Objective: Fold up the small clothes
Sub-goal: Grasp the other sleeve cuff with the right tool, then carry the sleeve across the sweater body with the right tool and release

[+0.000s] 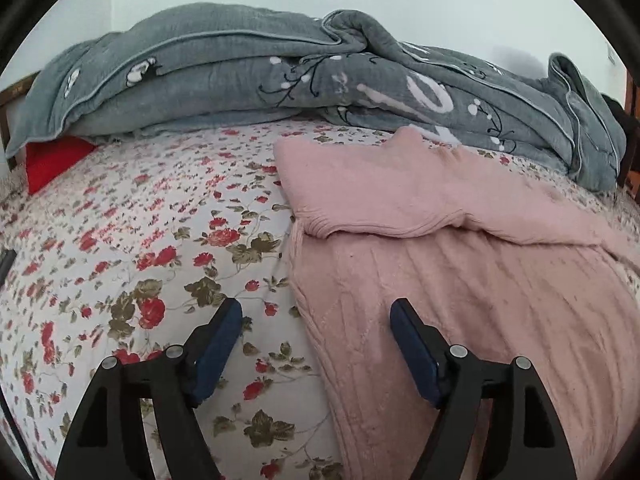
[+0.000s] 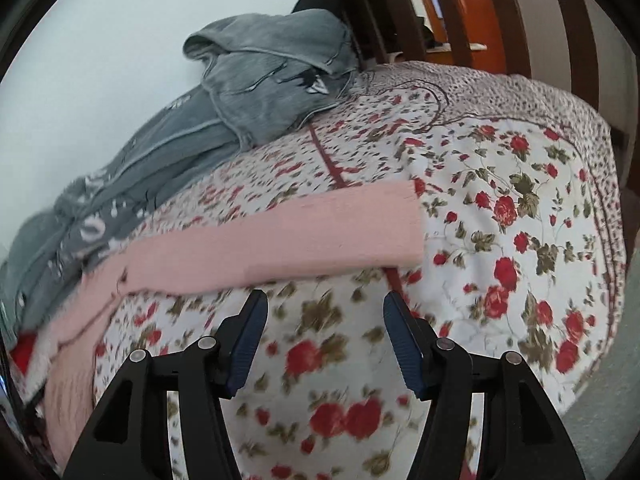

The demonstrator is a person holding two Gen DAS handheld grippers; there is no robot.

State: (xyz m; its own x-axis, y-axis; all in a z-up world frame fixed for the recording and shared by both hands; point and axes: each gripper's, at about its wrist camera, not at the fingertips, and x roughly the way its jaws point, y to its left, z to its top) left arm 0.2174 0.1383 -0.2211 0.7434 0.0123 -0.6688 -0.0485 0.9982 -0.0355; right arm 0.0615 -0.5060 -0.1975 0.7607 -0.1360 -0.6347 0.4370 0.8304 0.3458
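Observation:
A pink knit sweater lies on the flowered bedsheet, with one sleeve folded across its upper body. My left gripper is open and empty, hovering over the sweater's left edge, its right finger above the knit and its left finger above the sheet. In the right wrist view the sweater's other sleeve stretches out flat to the right across the sheet. My right gripper is open and empty, just in front of that sleeve, over the bare sheet.
A rumpled grey quilt lies along the wall behind the sweater, also in the right wrist view. A red cloth pokes out under its left end. A dark wooden slatted bed frame stands at the bed's far end.

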